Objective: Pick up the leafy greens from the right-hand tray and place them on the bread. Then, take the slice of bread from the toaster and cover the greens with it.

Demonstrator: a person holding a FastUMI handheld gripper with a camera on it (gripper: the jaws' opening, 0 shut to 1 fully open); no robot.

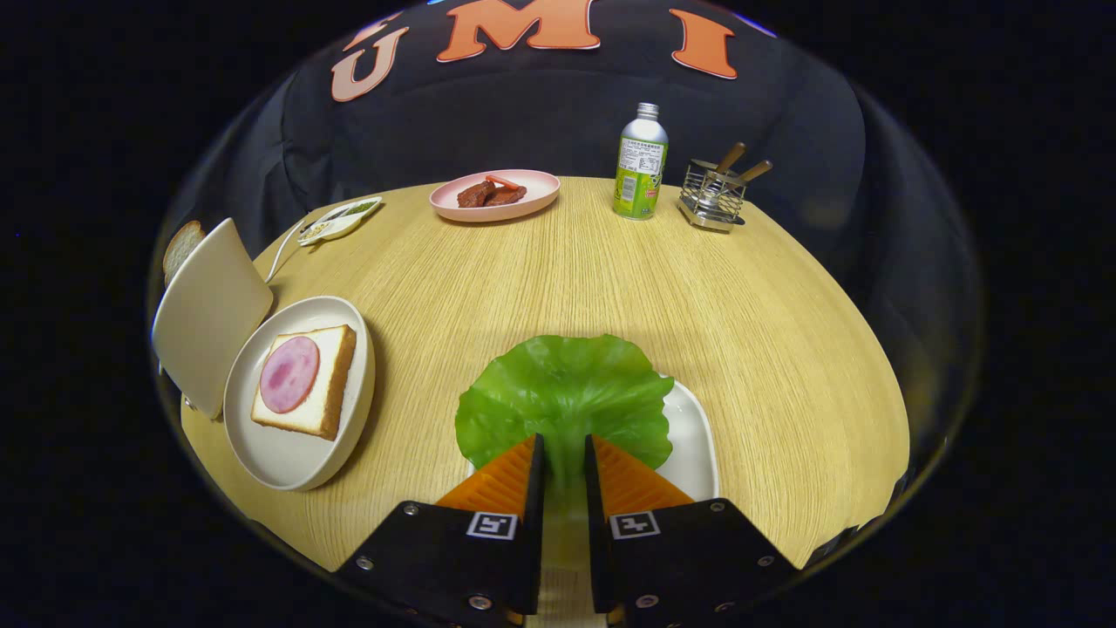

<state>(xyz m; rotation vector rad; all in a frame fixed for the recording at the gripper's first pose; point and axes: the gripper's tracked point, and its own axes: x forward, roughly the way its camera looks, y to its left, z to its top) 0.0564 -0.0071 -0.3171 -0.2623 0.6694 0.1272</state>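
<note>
The greens (pixel 562 392) sit between my tool's (pixel 564 458) fingers, the stalk end pinched in the narrow gap and the leaf fanning out ahead of the tips. Both fingers look pressed against the stalk, so I take it that I am holding the leaf. It hangs over the far rim of the tray (pixel 693 436) near the desk's (pixel 741 296) front edge, and I cannot tell whether it has lifted clear or rests on the rim.

The step in hand, as I judge it, is carrying the leaf to the bread (pixel 327 397). That slice lies on a plate (pixel 270 453) at the desk's left edge, with a round of ham (pixel 289 373) on top. To do this well I want to raise the tool straight up first, so the floppy leaf does not drag across the tray or the wood. Then I swing left, keeping low enough to aim but above the plate's rim.

I should centre the leaf over the ham and only open the fingers once it is draped flat.

The toaster (pixel 209 310) stands just beyond the plate, touching or nearly so, with a second slice (pixel 181 249) poking up behind. I must not clip it on the way over.
</note>
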